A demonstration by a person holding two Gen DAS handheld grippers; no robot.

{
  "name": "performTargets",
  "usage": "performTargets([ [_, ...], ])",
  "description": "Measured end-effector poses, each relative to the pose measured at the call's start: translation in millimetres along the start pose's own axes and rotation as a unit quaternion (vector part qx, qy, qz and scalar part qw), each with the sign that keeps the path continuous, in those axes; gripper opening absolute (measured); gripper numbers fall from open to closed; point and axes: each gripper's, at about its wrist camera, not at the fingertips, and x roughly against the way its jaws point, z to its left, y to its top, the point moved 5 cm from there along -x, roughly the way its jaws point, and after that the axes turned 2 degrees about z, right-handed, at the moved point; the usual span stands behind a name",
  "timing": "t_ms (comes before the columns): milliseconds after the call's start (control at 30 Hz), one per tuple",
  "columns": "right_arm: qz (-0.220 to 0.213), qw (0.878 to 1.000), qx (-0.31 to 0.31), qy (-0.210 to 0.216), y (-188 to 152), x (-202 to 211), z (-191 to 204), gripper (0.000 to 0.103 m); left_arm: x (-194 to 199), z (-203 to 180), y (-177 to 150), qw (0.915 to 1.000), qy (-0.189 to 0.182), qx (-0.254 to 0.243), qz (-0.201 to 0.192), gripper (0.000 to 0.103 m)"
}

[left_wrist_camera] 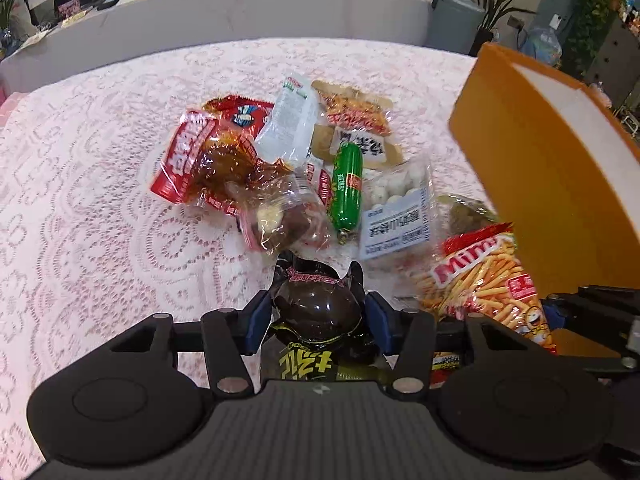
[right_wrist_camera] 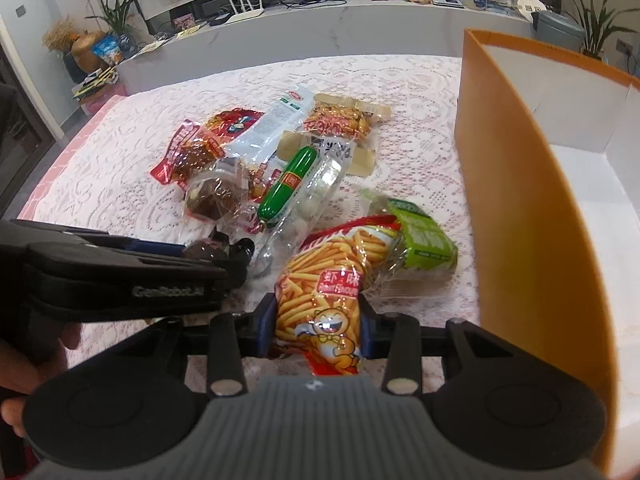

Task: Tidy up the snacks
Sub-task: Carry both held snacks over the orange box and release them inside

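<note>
1. low in the left wrist view, the left gripper has its blue pads pressed against both sides of a dark round snack in a black wrapper, gripping it just above the lace tablecloth.
2. low in the right wrist view, the right gripper is clamped on the lower end of a bag of fries-shaped snacks; the bag bulges between the pads and its red top lies further up the frame.
3. at the left edge of that same view a person's hand holds the left gripper's black handle, which reaches in from the left with the dark snack at its tip.
4. just right of the fries bag lies a green packet, touching it.
5. beyond, in the middle of both views, the rest of the snacks sit in a loose heap: a green sausage lying over a clear bag of white balls, a clear-wrapped brown piece, a red packet and a white packet leaning over the others.
6. at the right of both views stands an orange box with a white inside, open at the top; the fries bag lies close to its wall.
7. far at the top, a grey counter with clutter and potted plants.
</note>
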Motion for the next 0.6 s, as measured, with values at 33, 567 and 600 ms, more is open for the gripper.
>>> performTargets([
  [33,0.005,1.000,0.006,-0.002,-1,2,1,0.038,6,-1,-2,1.0000,-0.003,0.002,-0.003,0.058],
  [567,-0.020,0.998,0.057,0.035,-24,81,5,0.038,94,-15,-12,0.9966,-0.029,0.006,-0.077,0.057],
  [600,-0.023,0.997,0.060,0.040,-24,87,4,0.038,98,-17,-11,0.9962,-0.030,0.004,-0.082,0.057],
])
